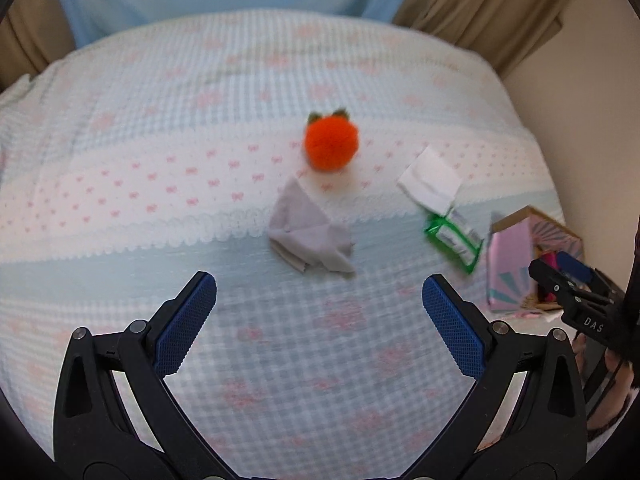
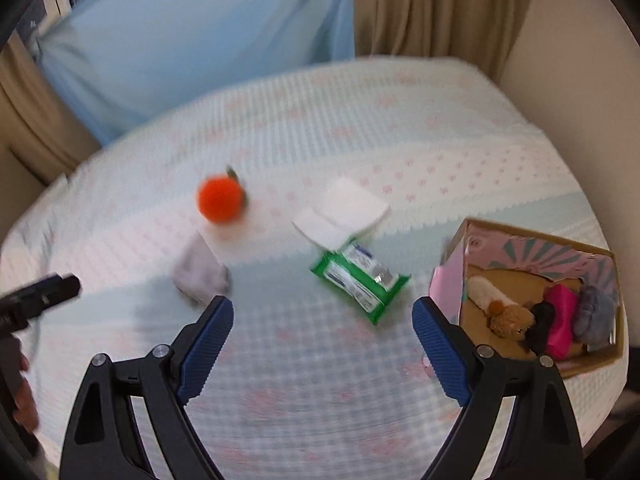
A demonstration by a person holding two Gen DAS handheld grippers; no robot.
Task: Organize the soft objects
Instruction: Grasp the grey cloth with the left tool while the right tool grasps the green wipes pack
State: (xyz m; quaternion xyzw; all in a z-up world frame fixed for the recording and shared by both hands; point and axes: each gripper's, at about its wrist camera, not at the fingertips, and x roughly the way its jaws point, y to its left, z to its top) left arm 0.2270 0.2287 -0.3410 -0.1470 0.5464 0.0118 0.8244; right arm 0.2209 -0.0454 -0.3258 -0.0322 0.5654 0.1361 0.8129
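An orange plush ball (image 1: 330,142) with green leaves lies on the bed; it also shows in the right wrist view (image 2: 219,199). A crumpled grey cloth (image 1: 310,232) lies just in front of it (image 2: 202,273). A white folded tissue (image 1: 432,179) (image 2: 342,212) and a green wipes pack (image 1: 454,240) (image 2: 360,278) lie to the right. An open cardboard box (image 2: 516,236) at the right holds several soft toys. My left gripper (image 1: 319,308) is open and empty, short of the grey cloth. My right gripper (image 2: 323,330) is open and empty, near the wipes pack.
The bed has a pale blue and pink patterned quilt (image 1: 200,128). Blue and beige curtains (image 2: 432,8) hang behind it. A wall (image 1: 580,92) runs along the right. The right gripper shows at the right edge of the left wrist view (image 1: 572,280).
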